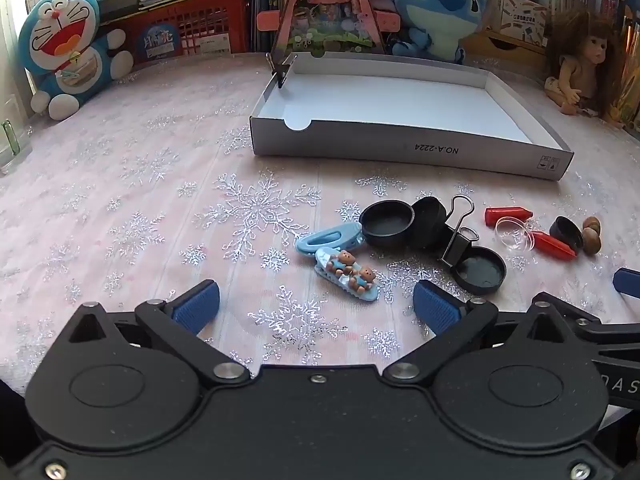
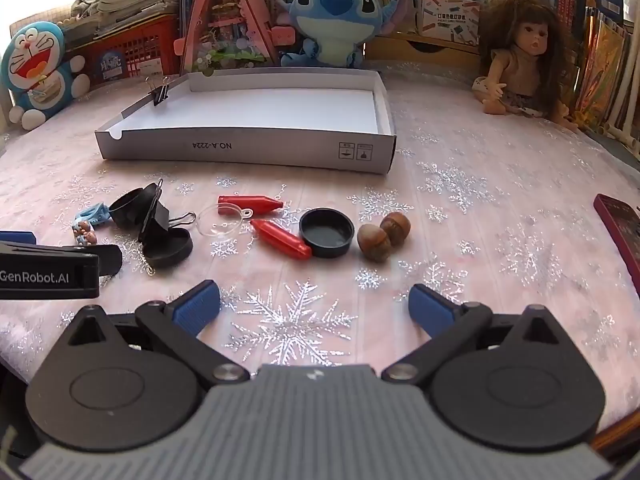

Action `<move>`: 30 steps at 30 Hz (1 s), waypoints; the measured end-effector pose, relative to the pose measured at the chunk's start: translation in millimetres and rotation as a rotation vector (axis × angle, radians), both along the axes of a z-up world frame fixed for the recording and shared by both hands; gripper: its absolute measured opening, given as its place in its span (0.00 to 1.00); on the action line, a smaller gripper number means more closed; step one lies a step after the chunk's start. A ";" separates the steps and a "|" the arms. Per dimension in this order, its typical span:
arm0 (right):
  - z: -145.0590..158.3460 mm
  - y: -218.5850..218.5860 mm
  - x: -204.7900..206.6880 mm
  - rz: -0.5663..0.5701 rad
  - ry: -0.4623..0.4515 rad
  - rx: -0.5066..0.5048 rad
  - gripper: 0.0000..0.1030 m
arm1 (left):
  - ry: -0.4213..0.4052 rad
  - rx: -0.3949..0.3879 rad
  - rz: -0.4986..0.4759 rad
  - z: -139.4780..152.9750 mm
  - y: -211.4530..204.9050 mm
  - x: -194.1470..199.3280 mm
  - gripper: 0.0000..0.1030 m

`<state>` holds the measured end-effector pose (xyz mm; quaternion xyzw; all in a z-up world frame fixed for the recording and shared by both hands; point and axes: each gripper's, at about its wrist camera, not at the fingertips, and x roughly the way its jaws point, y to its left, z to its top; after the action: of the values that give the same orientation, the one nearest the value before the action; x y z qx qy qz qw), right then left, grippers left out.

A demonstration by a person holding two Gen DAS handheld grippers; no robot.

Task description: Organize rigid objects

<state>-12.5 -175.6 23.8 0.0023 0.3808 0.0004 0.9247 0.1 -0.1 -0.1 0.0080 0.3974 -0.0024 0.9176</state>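
Note:
A shallow white cardboard box [image 1: 408, 148] [image 2: 248, 148] lies open on the table, a small binder clip [image 1: 280, 68] [image 2: 158, 92] clipped to its left wall. In front lie blue hair clips [image 1: 332, 240], one with bears [image 1: 350, 274], black lids [image 1: 386, 220] [image 2: 326, 232], a large binder clip [image 1: 458, 236] [image 2: 154, 216], two red crayon-shaped pieces [image 2: 248, 204] [image 2: 280, 238], a clear ring [image 2: 222, 220] and two acorns [image 2: 384, 234]. My left gripper [image 1: 316, 304] is open, just short of the bear clip. My right gripper [image 2: 314, 306] is open, short of the lid and acorns.
Plush toys [image 1: 68, 52] [image 2: 336, 16], a doll [image 2: 520, 68], a pink toy house [image 1: 324, 8], red baskets and books line the back of the table. A dark red flat object [image 2: 624, 232] lies at the right edge. The left gripper's body [image 2: 48, 268] shows at left.

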 end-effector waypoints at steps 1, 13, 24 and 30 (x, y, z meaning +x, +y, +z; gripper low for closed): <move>0.0 0.1 -0.1 0.000 -0.003 -0.002 1.00 | 0.000 0.001 0.000 0.1 -0.1 0.0 1.00; -0.6 0.3 -0.1 0.000 0.000 -0.001 1.00 | 0.001 0.001 -0.001 0.0 0.3 -1.2 1.00; -0.8 0.6 -1.0 0.000 -0.005 -0.001 1.00 | 0.001 0.002 0.000 0.8 0.6 -2.1 1.00; -0.8 0.6 -1.2 0.000 -0.006 -0.001 1.00 | 0.000 0.002 -0.001 0.9 0.6 -2.2 1.00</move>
<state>-13.7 -175.0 22.9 0.0020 0.3781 0.0003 0.9257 -2.1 0.5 0.8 0.0090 0.3976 -0.0025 0.9175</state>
